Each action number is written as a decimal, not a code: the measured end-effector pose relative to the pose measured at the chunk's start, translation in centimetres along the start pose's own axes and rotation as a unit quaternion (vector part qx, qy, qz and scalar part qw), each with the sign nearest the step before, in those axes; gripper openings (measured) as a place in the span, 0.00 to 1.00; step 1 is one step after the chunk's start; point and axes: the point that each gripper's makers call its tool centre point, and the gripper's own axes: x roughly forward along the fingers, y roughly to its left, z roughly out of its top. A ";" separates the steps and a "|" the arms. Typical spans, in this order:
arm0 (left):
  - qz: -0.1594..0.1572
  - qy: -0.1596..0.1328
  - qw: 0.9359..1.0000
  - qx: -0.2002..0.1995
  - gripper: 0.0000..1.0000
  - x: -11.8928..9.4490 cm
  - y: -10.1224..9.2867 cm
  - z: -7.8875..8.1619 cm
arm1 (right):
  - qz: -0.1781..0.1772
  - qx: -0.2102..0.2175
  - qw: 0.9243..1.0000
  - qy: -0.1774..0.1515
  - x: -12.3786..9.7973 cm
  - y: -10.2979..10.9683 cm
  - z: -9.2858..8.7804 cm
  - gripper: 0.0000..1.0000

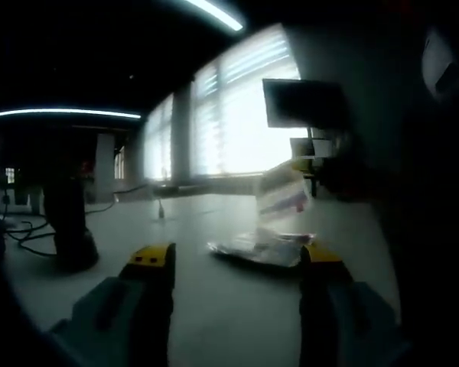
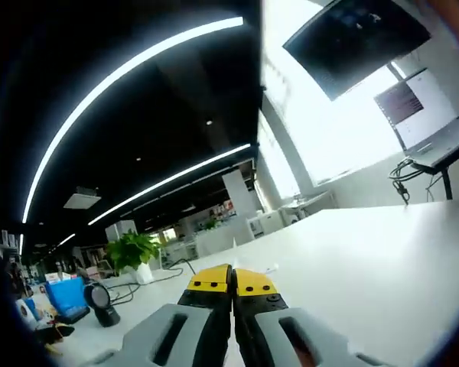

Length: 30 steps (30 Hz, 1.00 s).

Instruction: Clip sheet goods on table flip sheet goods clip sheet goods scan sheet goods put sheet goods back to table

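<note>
left tool (image 1: 237, 264) spread wide above the white table (image 1: 214, 321), near a crinkled packet (image 1: 271, 229). right tool (image 2: 232, 283) pressed closed, holding nothing, over the table.

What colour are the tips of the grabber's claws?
Yellow. The right gripper has yellow tips on grey jaws, clearest in the right gripper view.

I see white table (image 2: 382, 260) running wide. Potted plant (image 2: 135, 251) at its far end, black round device (image 2: 101, 300) near blue box (image 2: 67, 297). Laptop (image 2: 424, 122) on stand, dark monitor (image 2: 356, 42) above. I note black stand (image 1: 69, 229) with cables (image 1: 23, 233), bright windows (image 1: 237, 115) behind.
</note>
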 end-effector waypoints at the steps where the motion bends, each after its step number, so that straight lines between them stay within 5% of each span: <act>1: -0.002 0.000 1.000 0.001 0.63 0.0 -0.1 0.0 | -0.005 0.002 1.000 0.000 -0.2 -0.4 -0.1 0.00; 12: -0.002 -0.005 1.000 0.002 0.60 0.0 0.0 0.2 | -0.041 0.002 0.999 0.015 -1.4 -3.1 -2.3 0.00; 17: -0.003 -0.006 1.000 0.011 0.49 -0.1 -0.1 0.3 | -0.054 0.003 0.998 0.024 -2.1 -3.9 -3.4 0.00; 30: -0.003 -0.026 0.999 0.032 0.50 -0.4 -0.2 1.1 | -0.054 0.023 0.998 0.031 -3.2 -3.8 -4.4 0.00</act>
